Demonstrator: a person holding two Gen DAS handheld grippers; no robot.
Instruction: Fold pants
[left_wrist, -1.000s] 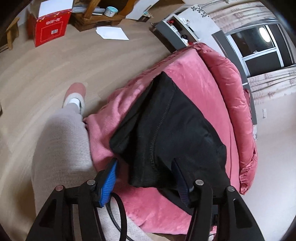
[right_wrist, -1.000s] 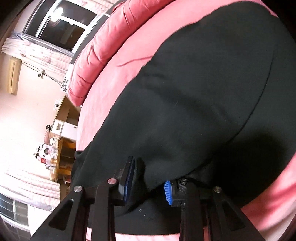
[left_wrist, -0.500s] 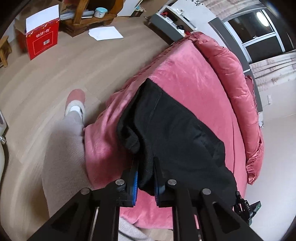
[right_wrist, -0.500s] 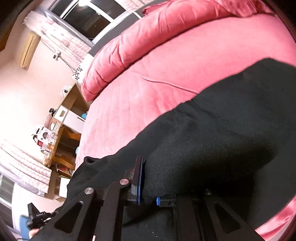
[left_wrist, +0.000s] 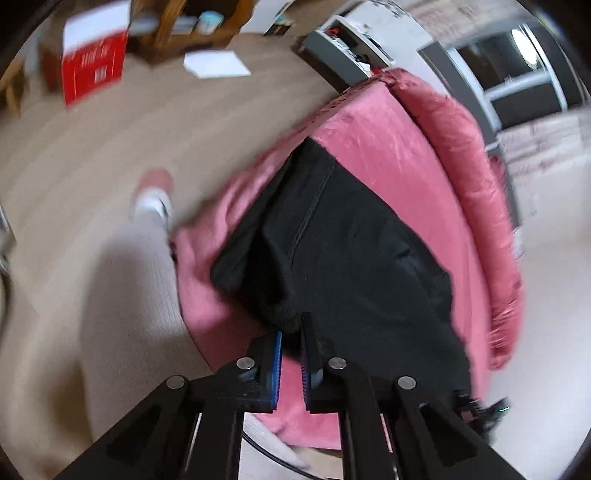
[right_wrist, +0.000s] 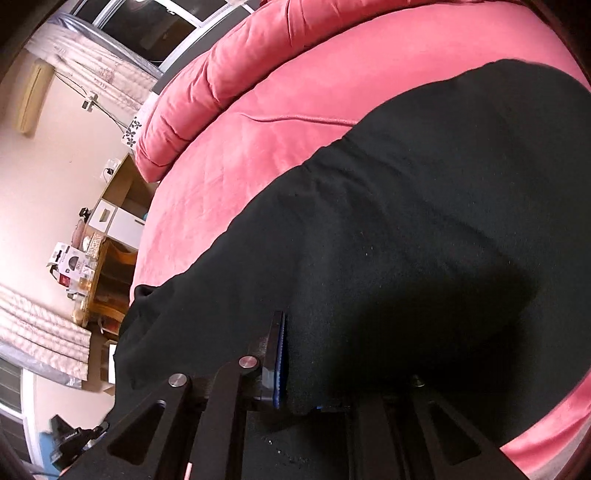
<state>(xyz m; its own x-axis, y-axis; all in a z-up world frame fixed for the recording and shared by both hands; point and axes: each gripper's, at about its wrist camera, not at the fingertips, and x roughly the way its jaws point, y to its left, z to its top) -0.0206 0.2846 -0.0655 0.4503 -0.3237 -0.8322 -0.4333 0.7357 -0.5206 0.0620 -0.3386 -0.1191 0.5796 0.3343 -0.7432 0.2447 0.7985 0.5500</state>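
Black pants on pink bed: both grippers, left & right, jaws nearly closed, pinching fabric.

A home bedroom: pink bed, curtains, wooden floor

Pale wood floor; pink bed; dark window — curtains; red box.

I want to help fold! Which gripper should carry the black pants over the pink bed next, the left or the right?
Probably both together. The left gripper pinches the black pants at the near edge of the pink bed, and the right gripper also looks shut on cloth, its far finger hidden.
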